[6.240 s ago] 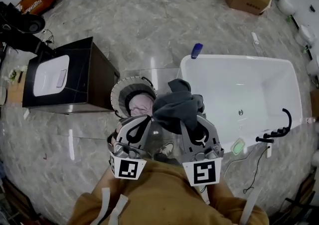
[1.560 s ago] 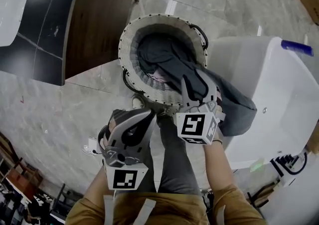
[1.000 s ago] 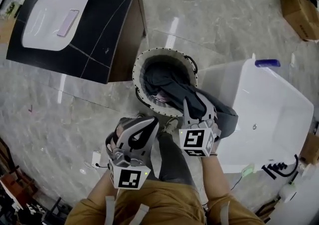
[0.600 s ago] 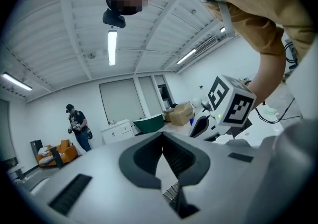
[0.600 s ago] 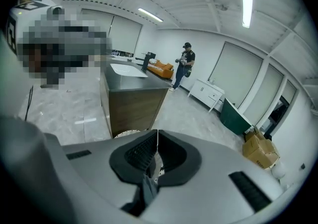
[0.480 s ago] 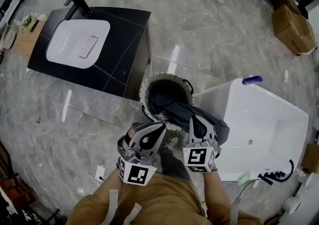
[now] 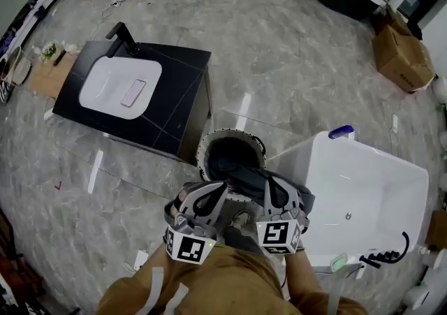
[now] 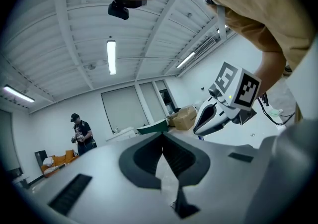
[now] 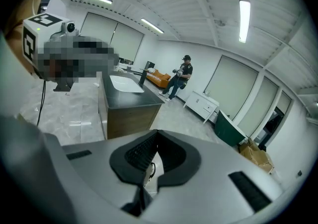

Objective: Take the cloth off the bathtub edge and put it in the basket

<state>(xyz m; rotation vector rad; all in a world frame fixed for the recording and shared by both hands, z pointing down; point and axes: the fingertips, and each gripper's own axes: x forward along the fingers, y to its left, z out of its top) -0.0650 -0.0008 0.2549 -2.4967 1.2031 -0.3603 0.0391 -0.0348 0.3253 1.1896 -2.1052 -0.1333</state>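
A dark grey cloth (image 7: 241,167) lies in the round woven basket (image 7: 206,149) and hangs over its rim toward the white bathtub (image 7: 363,195). In the head view my right gripper (image 7: 276,181) sits over the draped end of the cloth, close to the tub's near corner. Its jaws meet at the tips in the right gripper view, shut (image 9: 157,133) with nothing between them. My left gripper (image 7: 216,188) is held just this side of the basket. It is shut (image 8: 162,136) and empty too, and its view looks up across the room past the right gripper (image 8: 226,101).
A black vanity (image 7: 178,107) with a white sink (image 7: 115,90) stands left of the basket. A blue bottle (image 7: 341,131) rests on the tub's far edge, a black tap (image 7: 391,254) at its near end. Cardboard box (image 7: 401,62) far right. A person (image 9: 180,81) stands far off.
The cloth went from hanging in my right gripper into the basket. Both grippers have pulled back toward my body, and the head view has risen to take in more of the room.
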